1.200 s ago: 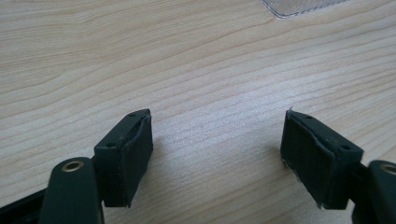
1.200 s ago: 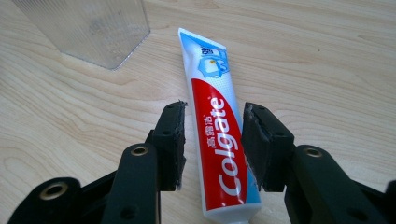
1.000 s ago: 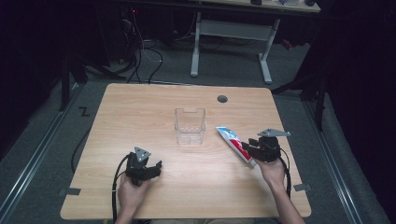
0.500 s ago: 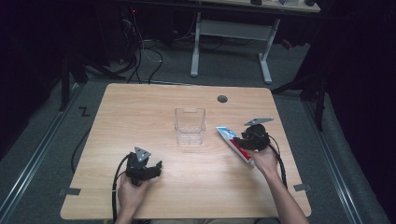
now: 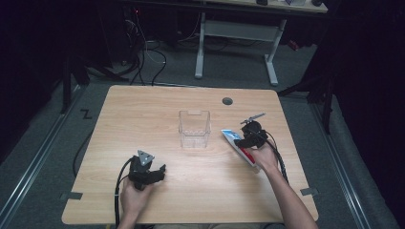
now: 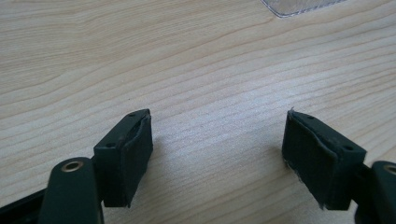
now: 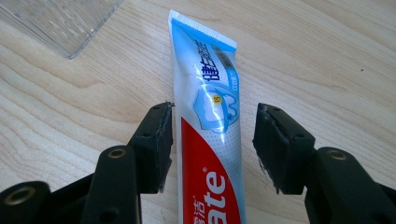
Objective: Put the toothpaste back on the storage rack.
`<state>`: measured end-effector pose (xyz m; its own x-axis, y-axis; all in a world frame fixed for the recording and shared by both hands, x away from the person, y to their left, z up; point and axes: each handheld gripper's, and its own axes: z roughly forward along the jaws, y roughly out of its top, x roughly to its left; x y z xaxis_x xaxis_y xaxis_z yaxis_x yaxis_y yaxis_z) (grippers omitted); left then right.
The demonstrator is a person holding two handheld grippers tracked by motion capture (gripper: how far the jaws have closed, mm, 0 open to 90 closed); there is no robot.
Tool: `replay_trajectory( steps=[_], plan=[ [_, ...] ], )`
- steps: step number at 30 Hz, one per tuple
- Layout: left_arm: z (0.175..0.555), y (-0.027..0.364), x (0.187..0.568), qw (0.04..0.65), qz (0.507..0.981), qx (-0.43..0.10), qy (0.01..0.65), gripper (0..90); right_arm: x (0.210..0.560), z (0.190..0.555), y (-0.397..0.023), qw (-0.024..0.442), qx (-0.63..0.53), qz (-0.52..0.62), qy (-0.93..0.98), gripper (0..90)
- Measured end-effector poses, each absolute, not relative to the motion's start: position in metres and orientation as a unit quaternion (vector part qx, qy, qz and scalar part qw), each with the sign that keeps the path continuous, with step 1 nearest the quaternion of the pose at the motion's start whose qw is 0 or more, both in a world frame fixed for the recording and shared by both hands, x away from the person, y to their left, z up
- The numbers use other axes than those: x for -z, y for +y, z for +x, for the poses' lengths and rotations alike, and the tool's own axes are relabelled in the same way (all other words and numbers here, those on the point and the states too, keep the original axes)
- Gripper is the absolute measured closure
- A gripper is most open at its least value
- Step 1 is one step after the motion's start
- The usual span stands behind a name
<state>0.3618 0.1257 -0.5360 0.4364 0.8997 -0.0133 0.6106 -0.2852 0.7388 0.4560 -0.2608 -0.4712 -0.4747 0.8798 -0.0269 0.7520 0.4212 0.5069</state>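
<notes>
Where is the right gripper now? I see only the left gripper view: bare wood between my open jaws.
Observer: The right gripper is at a toothpaste tube that lies flat on the table. Its jaws are open, one on each side of the tube.
Operator: Do the jaws touch the tube?
Observer: One jaw is very near the tube's edge, and the other stands clearly apart. I cannot tell if there is contact.
Operator: What is the clear thing at the top of my picture?
Observer: It is a clear container, upright at mid-table. The tube's flat end lies close to its right side, apart from it.
</notes>
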Motion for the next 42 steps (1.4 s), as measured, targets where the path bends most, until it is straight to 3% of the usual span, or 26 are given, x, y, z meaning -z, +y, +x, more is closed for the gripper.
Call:
replay_trajectory(
  steps=[12, 28, 38, 42],
  plan=[
    [0.362, 0.126, 0.536, 0.345, 0.774, -0.209, 0.488, 25.0, 0.486, 0.467, -0.253, 0.119, -0.168, 0.492, 0.846, 51.2],
    [0.361, 0.125, 0.536, 0.346, 0.774, -0.21, 0.487, 24.8, 0.492, 0.472, -0.238, 0.136, -0.098, 0.461, 0.871, 52.7],
    [0.361, 0.125, 0.536, 0.346, 0.774, -0.21, 0.487, 24.8, 0.491, 0.477, -0.251, 0.08, -0.135, 0.484, 0.861, 67.5],
    [0.361, 0.125, 0.536, 0.346, 0.774, -0.21, 0.487, 24.7, 0.49, 0.475, -0.25, 0.091, -0.134, 0.474, 0.866, 70.0]
  ],
)
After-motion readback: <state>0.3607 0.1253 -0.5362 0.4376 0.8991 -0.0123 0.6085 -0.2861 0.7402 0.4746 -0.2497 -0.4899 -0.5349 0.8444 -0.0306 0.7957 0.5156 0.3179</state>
